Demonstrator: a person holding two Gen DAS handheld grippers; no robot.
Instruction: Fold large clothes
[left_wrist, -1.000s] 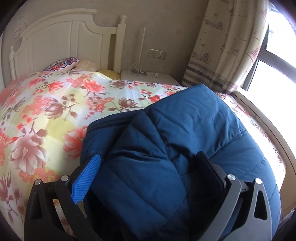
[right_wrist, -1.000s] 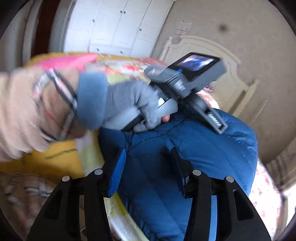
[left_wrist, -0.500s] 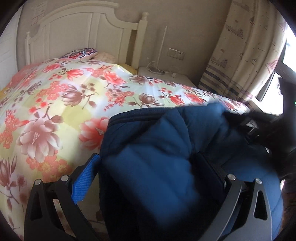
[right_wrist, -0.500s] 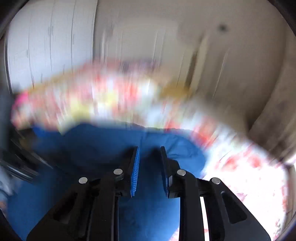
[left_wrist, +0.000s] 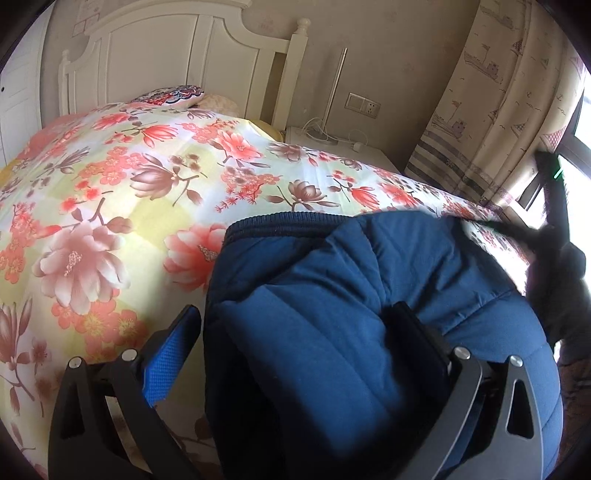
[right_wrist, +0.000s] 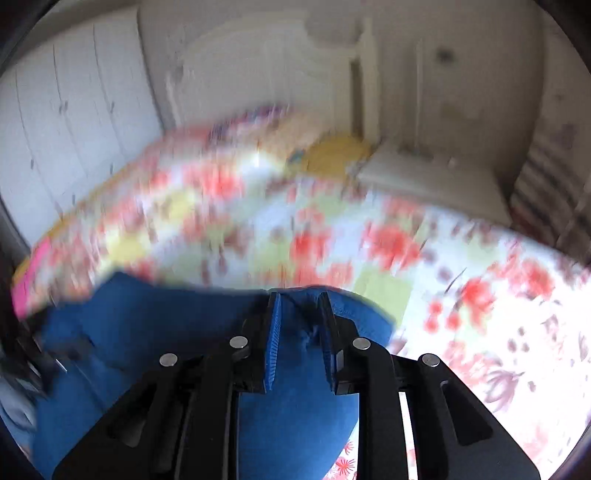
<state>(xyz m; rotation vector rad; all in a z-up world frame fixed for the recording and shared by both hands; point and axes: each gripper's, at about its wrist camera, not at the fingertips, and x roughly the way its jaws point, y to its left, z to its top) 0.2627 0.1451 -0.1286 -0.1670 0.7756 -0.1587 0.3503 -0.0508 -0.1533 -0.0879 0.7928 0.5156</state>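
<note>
**A:** ok so what's different from a second ago? The right gripper (right_wrist: 297, 338) was hovering with its jaws apart over the middle of the blue puffer jacket (left_wrist: 332, 295), right next to the person's other gloved hand. Now it has swung off to the far side edge and its jaws are pressed in on a bunched ridge of blue fabric sitting right between the pads.

**B:** yep, and the left gripper (left_wrist: 295, 350) barely moved. Its jaws are spread wide with a thick padded fold filling the gap; the dark pad looks sunk into it, but the blue pad seems just clear, so I can't tell if it's actually clamping.

**A:** So my read: both sides are now taken up, which sets up lifting or flipping a fold over. Not done yet though.

**B:** Jacket itself is quilted, puffy, dark ribbed band along the edge ahead of the left jaws, lying on the floral bedspread (left_wrist: 110, 206). Looks partly doubled over already, lumpy rather than flat.
</note>
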